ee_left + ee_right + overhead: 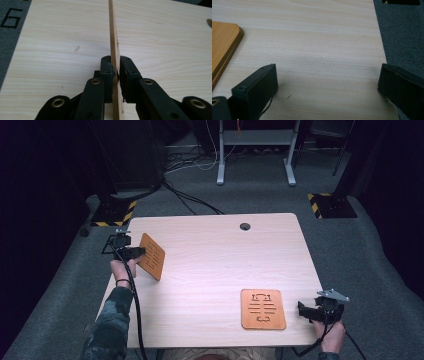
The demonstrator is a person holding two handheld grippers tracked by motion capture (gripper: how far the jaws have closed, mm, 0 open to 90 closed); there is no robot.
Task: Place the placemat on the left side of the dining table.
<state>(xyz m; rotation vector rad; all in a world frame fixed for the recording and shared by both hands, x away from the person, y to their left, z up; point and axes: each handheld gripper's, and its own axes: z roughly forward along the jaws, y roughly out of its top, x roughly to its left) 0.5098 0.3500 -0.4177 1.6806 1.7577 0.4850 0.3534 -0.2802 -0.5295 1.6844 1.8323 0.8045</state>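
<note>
Above table (210, 255), gripped board (152, 256) stands on edge

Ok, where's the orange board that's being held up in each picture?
High view: the held board is tilted at the left side of the table, in the left gripper.
Left gripper view: it is edge-on, a thin strip up the middle between the jaws.
Right gripper view: the orange corner at the left edge is the other one, the flat board.
Shared landmark: the pale wooden table.
</note>
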